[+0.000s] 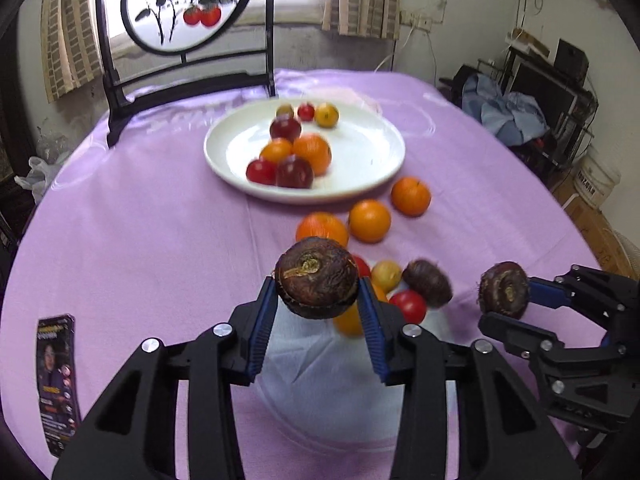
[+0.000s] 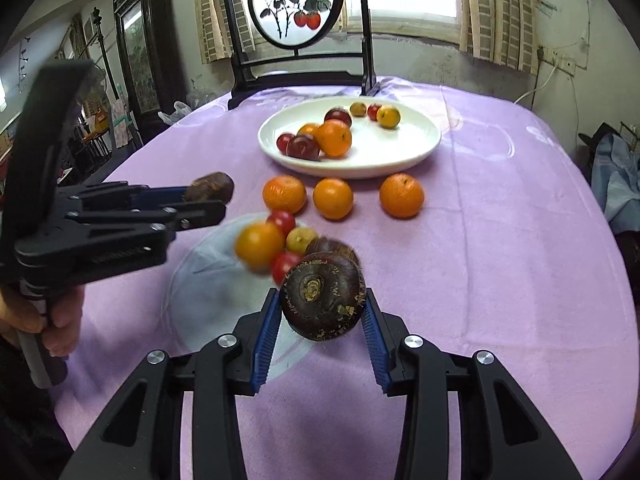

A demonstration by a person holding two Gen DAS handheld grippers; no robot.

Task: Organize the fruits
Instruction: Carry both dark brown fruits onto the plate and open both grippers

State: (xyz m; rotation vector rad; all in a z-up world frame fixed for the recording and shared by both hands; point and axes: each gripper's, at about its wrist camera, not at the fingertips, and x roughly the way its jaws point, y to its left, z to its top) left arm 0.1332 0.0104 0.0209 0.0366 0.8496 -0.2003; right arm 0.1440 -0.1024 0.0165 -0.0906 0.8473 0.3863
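both grippers [image 1: 318, 294] [image 2: 322, 308] tilted down w/ water chestnuts [image 1: 316, 278] [image 2: 322, 300]

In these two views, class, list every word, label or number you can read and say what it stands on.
Nothing reads clearly.
Printed card on the purple tablecloth: has text and a portrait, too small and blurred to read.
Painted round screen: persimmon picture with faint marks, illegible.
White bucket on the floor: dark label, unreadable.

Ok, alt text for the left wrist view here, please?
The left gripper grips a dark brown water chestnut above a lilac tablecloth, while the right gripper at the right edge holds a second one. Behind them, loose oranges and small red and yellow fruits lead to a white plate that already holds fruit.
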